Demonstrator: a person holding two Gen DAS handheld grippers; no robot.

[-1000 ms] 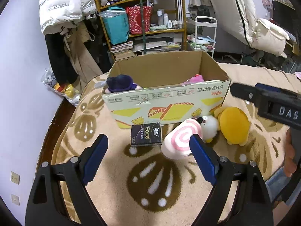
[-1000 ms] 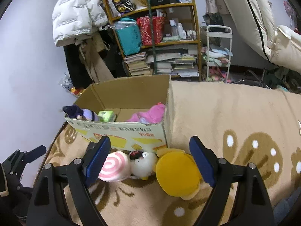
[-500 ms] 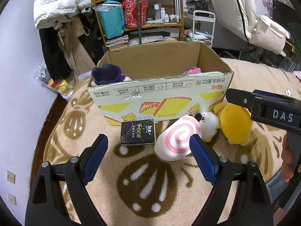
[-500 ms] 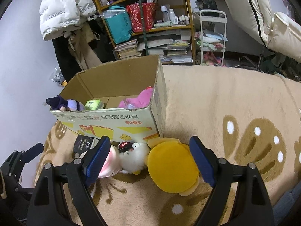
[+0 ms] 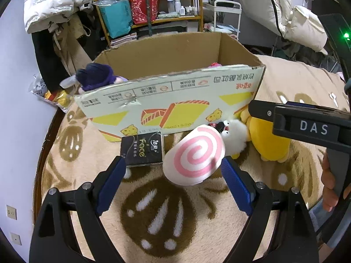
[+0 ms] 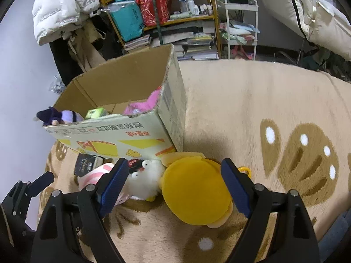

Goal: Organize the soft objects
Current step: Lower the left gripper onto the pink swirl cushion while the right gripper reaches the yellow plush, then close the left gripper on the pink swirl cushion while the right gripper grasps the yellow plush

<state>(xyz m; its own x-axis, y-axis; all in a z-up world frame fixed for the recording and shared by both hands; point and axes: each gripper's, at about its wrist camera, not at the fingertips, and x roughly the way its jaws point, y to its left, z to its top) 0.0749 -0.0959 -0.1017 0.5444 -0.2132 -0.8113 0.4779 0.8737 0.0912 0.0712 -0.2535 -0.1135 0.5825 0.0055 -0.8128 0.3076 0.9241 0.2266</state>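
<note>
A pink-and-white swirl plush (image 5: 195, 154) lies on the beige blanket in front of a cardboard box (image 5: 171, 103). My left gripper (image 5: 173, 182) is open, its fingertips on either side of the swirl plush's near edge. A white plush (image 6: 145, 178) and a yellow plush (image 6: 195, 195) lie beside it. My right gripper (image 6: 173, 184) is open, its jaws either side of the yellow and white plush. A purple plush (image 5: 96, 77) and a pink one (image 6: 144, 105) sit in the box.
A black tissue pack (image 5: 142, 151) lies against the box front, left of the swirl plush. A green pack (image 6: 96, 112) is in the box. Cluttered shelves (image 6: 166, 19) and a white cart (image 6: 241, 24) stand behind. The blanket (image 6: 263, 114) stretches right.
Both grippers have moved forward and down toward the plush toys, which now look larger. Both stay open. The toys have not moved.
</note>
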